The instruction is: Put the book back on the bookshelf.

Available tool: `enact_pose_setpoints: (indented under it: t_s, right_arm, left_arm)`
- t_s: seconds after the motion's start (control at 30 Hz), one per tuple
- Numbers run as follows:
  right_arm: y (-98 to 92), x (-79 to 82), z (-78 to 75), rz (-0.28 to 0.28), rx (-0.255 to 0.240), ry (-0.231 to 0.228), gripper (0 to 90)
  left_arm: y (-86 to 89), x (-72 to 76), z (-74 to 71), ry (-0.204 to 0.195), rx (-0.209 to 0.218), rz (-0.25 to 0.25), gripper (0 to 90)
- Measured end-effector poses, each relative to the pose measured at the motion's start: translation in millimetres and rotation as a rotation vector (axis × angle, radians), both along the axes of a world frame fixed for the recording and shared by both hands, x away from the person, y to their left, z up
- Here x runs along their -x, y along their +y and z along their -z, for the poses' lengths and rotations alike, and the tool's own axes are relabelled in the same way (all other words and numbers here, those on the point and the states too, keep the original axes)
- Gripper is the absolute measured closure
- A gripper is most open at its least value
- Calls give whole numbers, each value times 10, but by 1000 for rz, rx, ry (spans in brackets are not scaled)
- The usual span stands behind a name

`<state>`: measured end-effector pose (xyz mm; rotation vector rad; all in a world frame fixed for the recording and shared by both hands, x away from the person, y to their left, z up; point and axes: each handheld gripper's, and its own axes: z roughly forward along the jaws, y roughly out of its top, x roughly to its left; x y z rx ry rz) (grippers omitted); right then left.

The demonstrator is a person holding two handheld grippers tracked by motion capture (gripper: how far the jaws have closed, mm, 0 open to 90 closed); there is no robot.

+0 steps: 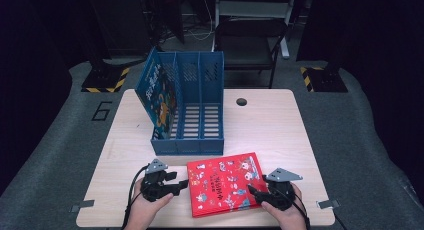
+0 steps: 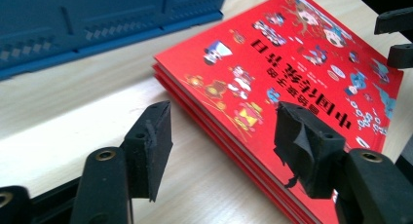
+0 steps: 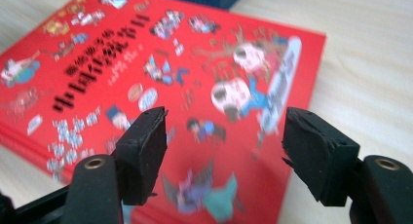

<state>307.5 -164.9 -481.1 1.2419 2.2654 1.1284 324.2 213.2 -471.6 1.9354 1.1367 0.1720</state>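
Your pale wooden desk [image 1: 280, 125] has a round dark cable hole [image 1: 241, 101] near its far edge. Beyond the desk you see a dark folding chair [image 1: 248, 40]. On the grey floor [image 1: 360, 140] left of the desk is a painted "6" [image 1: 101, 110]. Past the desk's far corners stand two yellow-and-black striped bases [image 1: 106, 80] [image 1: 322, 79]. A small metal bracket [image 1: 81, 207] sits at the desk's near left corner.

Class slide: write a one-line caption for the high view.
Two open grippers, left and right, flank a red book lying flat before a blue file rack.
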Motion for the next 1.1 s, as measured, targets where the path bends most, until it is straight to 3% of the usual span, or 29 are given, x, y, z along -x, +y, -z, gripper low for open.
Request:
enact_pose_setpoints:
  t_s: [0.27,0.37,0.6,0.9,1.03,1.1]
  right_arm:
    - [-111,-21,109,38,-36,73,313]
    - [-110,-26,138,30,-24,77,314]
    - [-103,-26,162,39,-47,95,301]
    - [-128,-42,177,47,-81,127,302]
    - [-123,-30,164,36,-89,146,344]
    - [-93,-21,158,26,-78,142,344]
  left_arm:
    - [-169,14,83,25,-15,49,373]
    - [-224,6,117,35,-29,71,373]
    - [-312,12,159,44,-46,97,373]
    - [-330,16,161,24,-70,75,415]
    - [-319,4,156,3,-105,54,407]
    - [-282,-8,149,19,-94,49,410]
